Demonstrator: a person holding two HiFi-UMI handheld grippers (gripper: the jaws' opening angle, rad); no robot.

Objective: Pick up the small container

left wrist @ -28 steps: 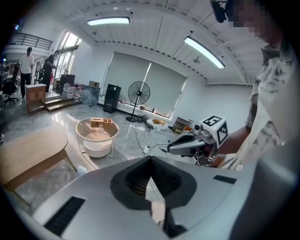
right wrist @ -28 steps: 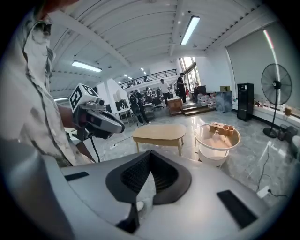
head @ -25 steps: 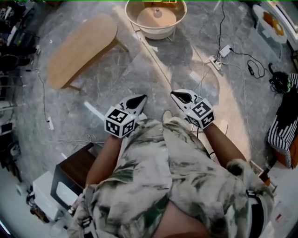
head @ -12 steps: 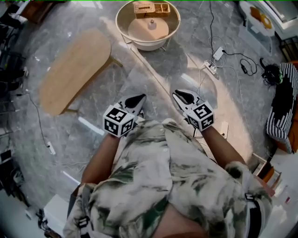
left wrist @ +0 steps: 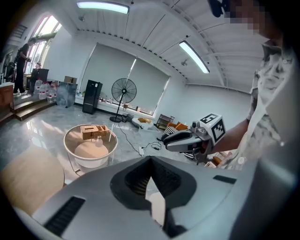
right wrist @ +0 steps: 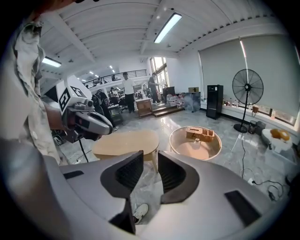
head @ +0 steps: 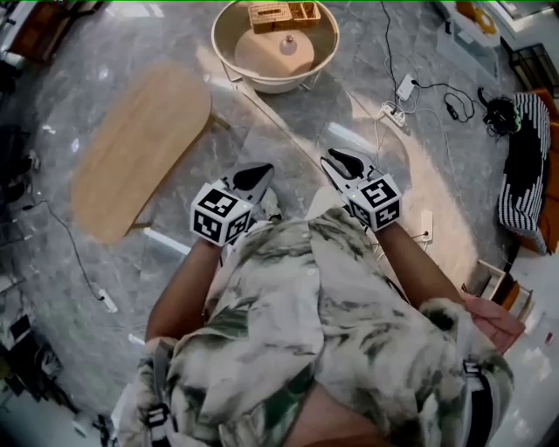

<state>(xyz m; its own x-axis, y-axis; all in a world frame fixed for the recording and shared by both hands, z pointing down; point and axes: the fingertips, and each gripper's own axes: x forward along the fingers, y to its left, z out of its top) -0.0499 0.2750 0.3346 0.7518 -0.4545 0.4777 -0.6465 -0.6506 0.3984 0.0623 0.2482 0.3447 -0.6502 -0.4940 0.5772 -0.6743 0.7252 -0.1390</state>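
The small container (head: 287, 43), a pale bottle-shaped thing, stands in a round cream basket table (head: 229, 61) beside a wooden box (head: 269, 15). It also shows in the left gripper view, small container (left wrist: 98, 139), and in the right gripper view, small container (right wrist: 198, 139). Both grippers hang in front of the person's body, well short of that table. My left gripper (head: 259, 171) has its jaws closed together with nothing in them. My right gripper (head: 331, 158) has its jaws opening, a narrow gap between them and nothing in it.
A low oval wooden table (head: 140, 144) stands left of the path. A power strip (head: 403, 87) and cables lie on the marble floor at the right, near striped cloth (head: 522, 166). A standing fan (left wrist: 123, 92) is behind the basket table. People (right wrist: 126, 88) stand far off.
The person has walked forward: the dark cabinet at lower left has left the view and the basket table sits a little nearer. Both grippers stay held out in front.
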